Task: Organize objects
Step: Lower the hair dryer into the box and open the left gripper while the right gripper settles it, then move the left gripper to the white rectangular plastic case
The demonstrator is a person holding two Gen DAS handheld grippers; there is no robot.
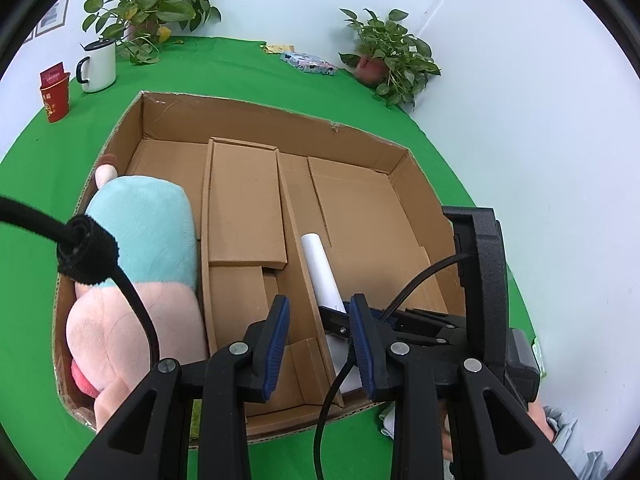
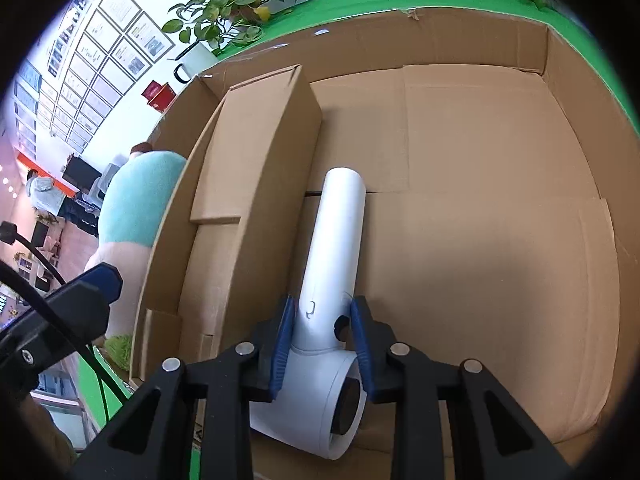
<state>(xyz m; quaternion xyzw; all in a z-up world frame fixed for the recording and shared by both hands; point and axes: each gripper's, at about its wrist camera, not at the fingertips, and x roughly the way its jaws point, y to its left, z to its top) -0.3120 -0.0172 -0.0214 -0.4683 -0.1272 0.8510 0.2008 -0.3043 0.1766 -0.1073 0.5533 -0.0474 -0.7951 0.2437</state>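
Observation:
A large open cardboard box [image 1: 276,112] with cardboard dividers lies on the green table. A pink and teal plush toy [image 1: 136,264] fills its left compartment and shows in the right wrist view [image 2: 140,204]. My right gripper [image 2: 322,334] is shut on the handle of a white hair dryer [image 2: 338,248], holding it over the right compartment; the dryer's handle shows in the left wrist view [image 1: 320,268]. My left gripper [image 1: 320,340] is open and empty above the box's near edge, beside the right gripper [image 1: 400,320].
A white mug [image 1: 98,65], a red paper cup [image 1: 55,96], two potted plants [image 1: 148,4] [image 1: 388,56] and a patterned packet [image 1: 308,63] stand at the table's far edge. A white wall runs close on the right.

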